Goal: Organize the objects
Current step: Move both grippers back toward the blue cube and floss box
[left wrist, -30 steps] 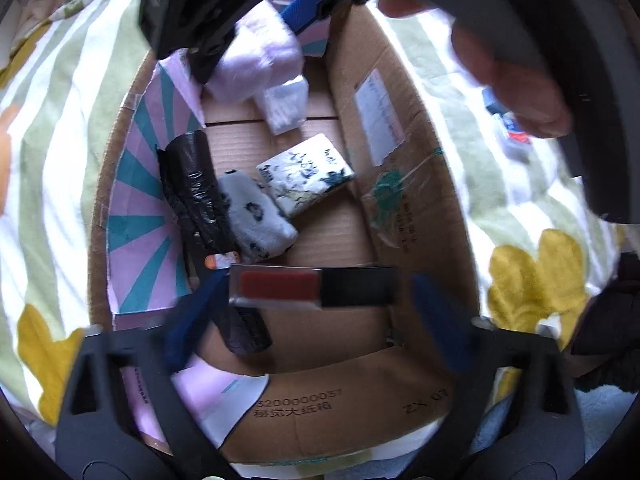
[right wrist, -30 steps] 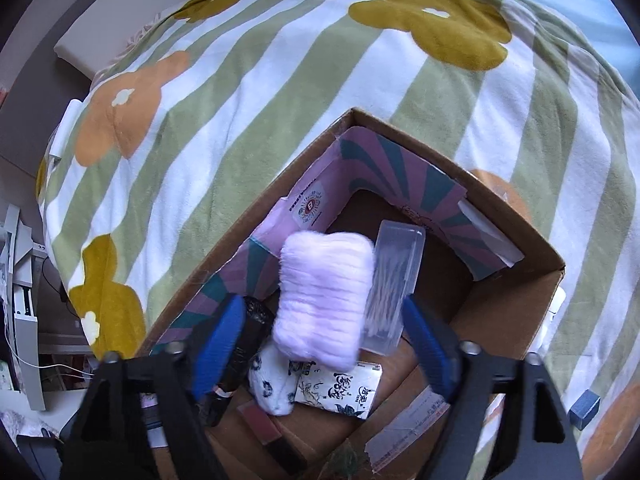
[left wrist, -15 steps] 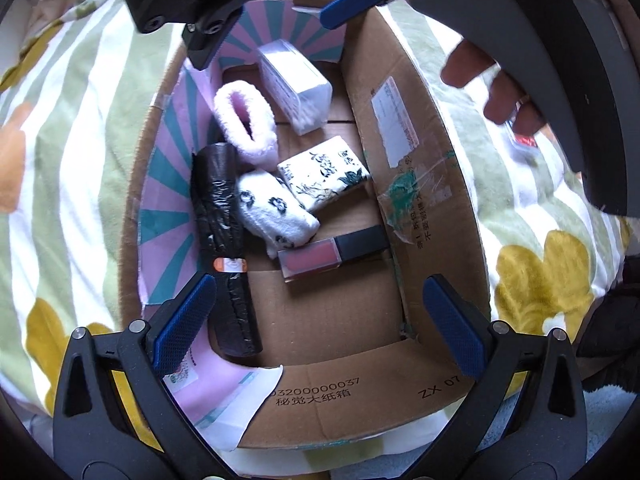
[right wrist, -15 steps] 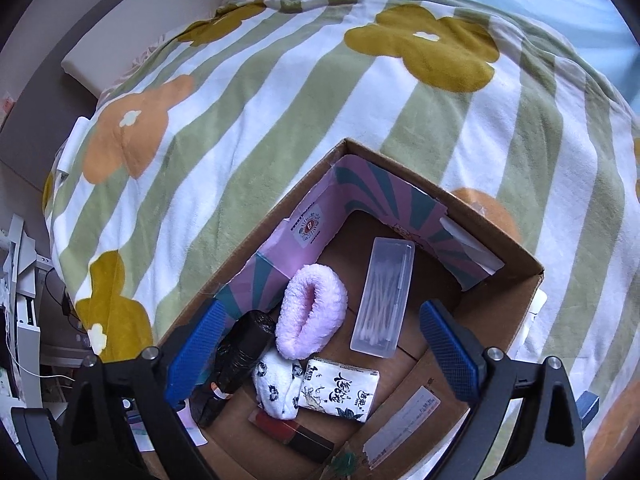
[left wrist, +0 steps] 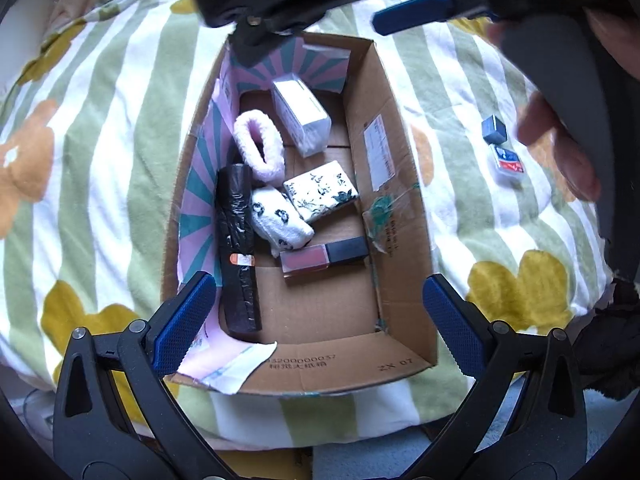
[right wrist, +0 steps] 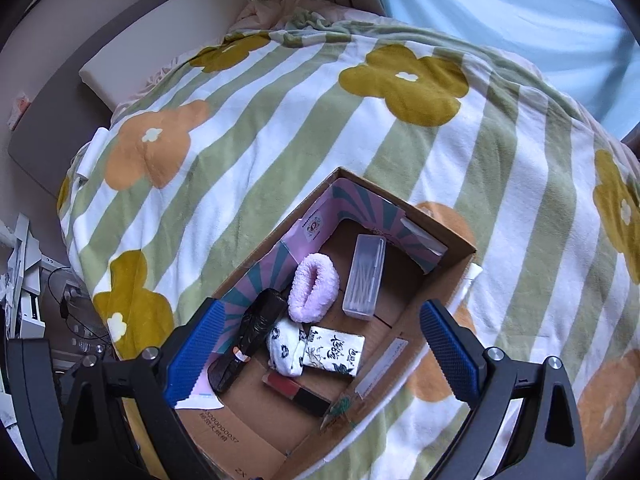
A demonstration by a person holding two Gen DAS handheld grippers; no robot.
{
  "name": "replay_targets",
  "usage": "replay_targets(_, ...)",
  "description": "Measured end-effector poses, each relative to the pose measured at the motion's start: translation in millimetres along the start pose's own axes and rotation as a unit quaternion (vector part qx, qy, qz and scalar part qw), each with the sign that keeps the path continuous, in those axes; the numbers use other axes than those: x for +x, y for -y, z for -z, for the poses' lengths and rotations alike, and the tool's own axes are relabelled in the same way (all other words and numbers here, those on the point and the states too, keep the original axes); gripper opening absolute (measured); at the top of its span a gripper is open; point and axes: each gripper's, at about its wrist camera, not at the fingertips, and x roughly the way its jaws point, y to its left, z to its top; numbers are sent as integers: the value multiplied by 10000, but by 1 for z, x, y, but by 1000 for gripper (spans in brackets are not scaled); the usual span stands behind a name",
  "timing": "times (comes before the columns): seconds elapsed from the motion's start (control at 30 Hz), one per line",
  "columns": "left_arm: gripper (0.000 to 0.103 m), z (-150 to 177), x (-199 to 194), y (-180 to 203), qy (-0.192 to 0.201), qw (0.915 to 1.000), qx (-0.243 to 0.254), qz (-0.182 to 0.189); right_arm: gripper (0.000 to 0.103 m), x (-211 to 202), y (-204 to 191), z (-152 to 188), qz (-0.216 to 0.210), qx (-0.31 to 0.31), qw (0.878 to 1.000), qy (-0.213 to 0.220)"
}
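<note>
Both grippers have pulled back and up from the cardboard box (left wrist: 390, 208) since a second ago. Back then the left gripper (left wrist: 316, 320) was clamped on the red-and-black case (left wrist: 324, 258), and the right gripper (right wrist: 320, 350) held the fluffy pink scrunchie (right wrist: 314, 286) over the box. Now both sets of jaws stand wide open with nothing between them, and both things lie on the box floor.

The scrunchie rests near the far end, beside the clear box of cotton swabs (right wrist: 364, 276). The red-and-black case lies across the middle of the floor, just below the white sock with black prints (left wrist: 280, 220) and the tissue pack with black ink drawings (left wrist: 326, 190). A roll of black bags (left wrist: 238, 248) runs along the wall lined with pink and teal stripes, touching the sock.

The box sits on a bed covered by a fleece blanket (right wrist: 280, 120) with green and white stripes and big yellow and orange flowers. Out on the blanket, well apart from the box on its right side, lie a small grey cube (left wrist: 494, 128) and a small clear case with red and blue inside (left wrist: 508, 162). The person's right hand (left wrist: 560, 140) shows in the left wrist view, wrapped round the other gripper's handle. Beyond the bed is a pale blue curtain (right wrist: 500, 8), and a white pillow (right wrist: 160, 40) lies at the head end.
</note>
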Motion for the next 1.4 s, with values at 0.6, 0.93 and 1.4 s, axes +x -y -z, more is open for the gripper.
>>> replay_targets(0.6,103,-22,-76,84,642,9953,649,-328,97,-129,111,92,854,1444,9846,502)
replay_targets(0.93,103,-44,-72,151,711,9948,723,100,97,-166,176,138,1117,1579,9795,564)
replay_targets(1.4,103,-60,-3,258,405,9964,676,303,97,-124,271,162,860,-16,9952,466)
